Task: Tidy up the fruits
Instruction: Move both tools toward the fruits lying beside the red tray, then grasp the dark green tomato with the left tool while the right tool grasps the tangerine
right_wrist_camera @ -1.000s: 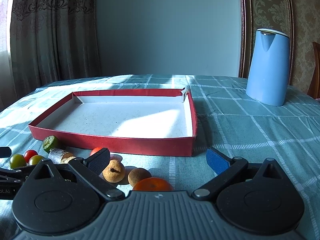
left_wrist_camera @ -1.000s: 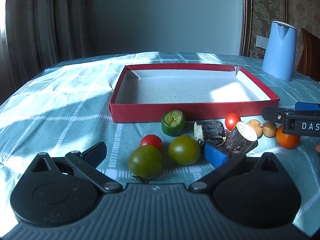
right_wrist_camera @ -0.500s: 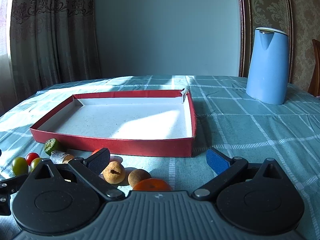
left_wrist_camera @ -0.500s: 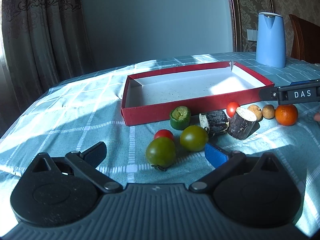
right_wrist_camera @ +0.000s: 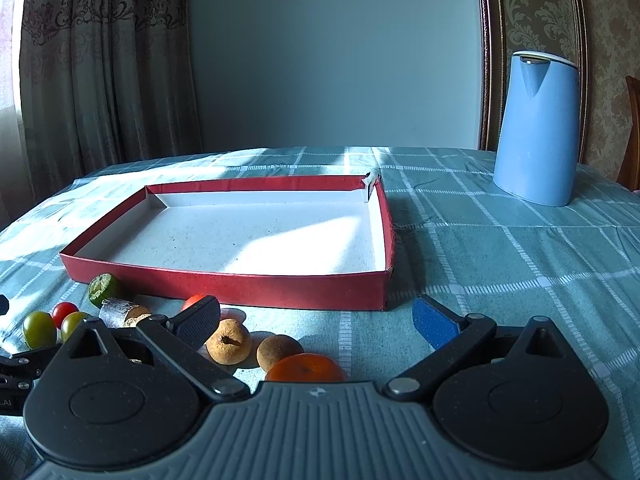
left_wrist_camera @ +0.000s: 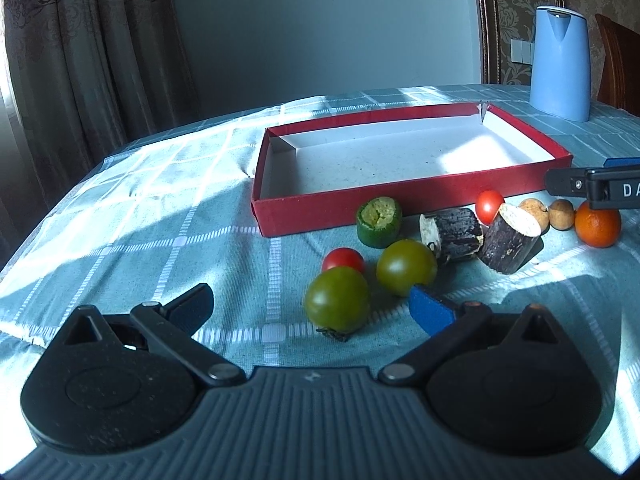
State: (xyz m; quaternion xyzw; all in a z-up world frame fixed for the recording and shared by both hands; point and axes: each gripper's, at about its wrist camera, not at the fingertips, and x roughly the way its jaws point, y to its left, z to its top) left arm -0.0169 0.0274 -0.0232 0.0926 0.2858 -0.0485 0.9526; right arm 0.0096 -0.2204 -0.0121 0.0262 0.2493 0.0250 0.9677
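Left gripper: jaws spread wide, nothing between them, held low over the checked teal tablecloth. Directly ahead of it, nearly touching its blue right finger pad, lies a round dull-green tomato, set slightly right of the centre line between the fingers. Just beyond that sit a small red cherry tomato and a second green tomato. Further ahead and to the right: a cut green cucumber stub, two dark bark-skinned cut cane sections, another red cherry tomato, two tan round longan-like fruits and an orange mandarin. All lie on the cloth, short of the shallow red cardboard tray with white floor, which holds nothing.

Right gripper: jaws likewise spread, empty. The mandarin lies immediately below its fingers, half hidden by the gripper body, with the tan fruits just ahead and left, beside the black left finger pad. The tray's near wall is straight ahead.

Judgement: the nearest green tomato belongs to the left gripper, the mandarin to the right. Both are round, so no long axis governs the grip; the cane sections would need grasping across their length. A pale blue kettle stands well right, clear of the work.
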